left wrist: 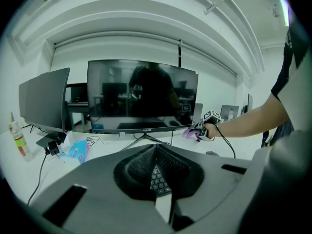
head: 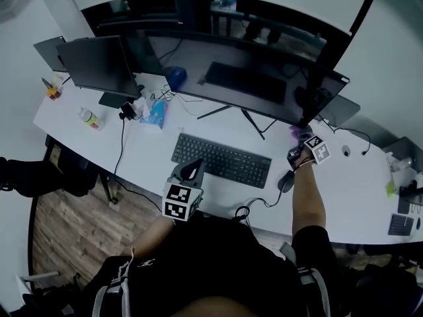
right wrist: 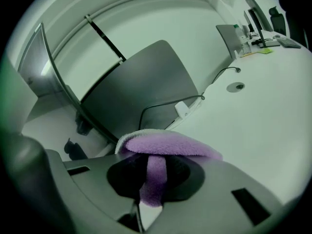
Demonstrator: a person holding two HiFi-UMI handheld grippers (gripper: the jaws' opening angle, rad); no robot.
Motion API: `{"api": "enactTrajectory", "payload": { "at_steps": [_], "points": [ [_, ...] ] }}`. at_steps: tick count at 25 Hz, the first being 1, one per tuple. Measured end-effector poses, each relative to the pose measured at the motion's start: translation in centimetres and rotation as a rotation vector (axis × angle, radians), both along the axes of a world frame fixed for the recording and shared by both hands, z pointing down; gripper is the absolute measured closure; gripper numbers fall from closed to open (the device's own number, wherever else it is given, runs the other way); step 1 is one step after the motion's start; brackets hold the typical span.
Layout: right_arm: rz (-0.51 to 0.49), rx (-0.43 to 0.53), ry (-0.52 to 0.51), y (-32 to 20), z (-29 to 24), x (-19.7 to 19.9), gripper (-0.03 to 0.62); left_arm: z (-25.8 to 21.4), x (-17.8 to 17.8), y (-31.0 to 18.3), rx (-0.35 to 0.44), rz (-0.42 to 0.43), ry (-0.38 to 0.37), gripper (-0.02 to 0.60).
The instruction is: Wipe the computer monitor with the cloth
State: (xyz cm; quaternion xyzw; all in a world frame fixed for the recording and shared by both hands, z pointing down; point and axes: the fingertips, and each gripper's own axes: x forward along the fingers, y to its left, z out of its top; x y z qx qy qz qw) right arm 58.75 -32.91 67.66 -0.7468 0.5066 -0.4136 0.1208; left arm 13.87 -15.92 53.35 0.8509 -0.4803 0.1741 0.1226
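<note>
Purple cloth (right wrist: 165, 147) is clamped in the right gripper (right wrist: 153, 162). Its jaws are closed on a fold, and the rest drapes over the tips and conceals them. In the head view the right gripper (head: 299, 139) sits at the lower right corner of the curved monitor (head: 244, 78), with the cloth (head: 294, 131) just below the screen's bottom edge. No view shows whether the cloth touches the screen. The left gripper view places both close beside that corner, but they are too small there to judge. The screen is dark and carries reflections, so its surface condition cannot be assessed.

The left gripper (left wrist: 156, 147) has its jaws drawn together with nothing between them. A sliver of the keyboard (left wrist: 157, 177) shows through the gap beneath the tips. In the head view this left gripper (head: 192, 169) hangs over the near edge of the white desk (head: 357, 190), in front of the keyboard (head: 221, 158). The hand holding it is hidden under the marker cube.

A mouse (head: 286, 180) lies beside the right forearm (head: 307, 200). A second monitor (head: 99, 65) stands at the left, with a blue packet (head: 155, 113) and a bottle (head: 89, 117) near it; their labels are unreadable. In the right gripper view a dark grey panel (right wrist: 131, 82) stands behind the cloth, and it cannot be identified.
</note>
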Motion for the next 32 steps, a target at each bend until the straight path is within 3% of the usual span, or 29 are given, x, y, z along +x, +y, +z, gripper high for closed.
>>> {"api": "enactTrajectory", "payload": {
  "at_steps": [8, 21, 26, 32],
  "points": [
    [-0.02, 0.127, 0.024, 0.3, -4.5, 1.5, 0.52, -0.2, 0.1, 0.4, 0.01, 0.007, 0.002, 0.568],
    [-0.102, 0.231, 0.058, -1.2, -9.6, -1.1, 0.522, 0.0, -0.6, 0.3, 0.008, -0.007, 0.016, 0.568],
    [-0.106, 0.274, 0.037, -1.5, -10.9, -1.0, 0.522, 0.1, -0.8, -0.1, 0.013, -0.013, 0.025, 0.568],
    [-0.096, 0.371, -0.077, -1.8, -12.9, -0.7, 0.522, 0.1, -0.1, -0.4, 0.011, -0.01, 0.031, 0.568]
  ]
}}
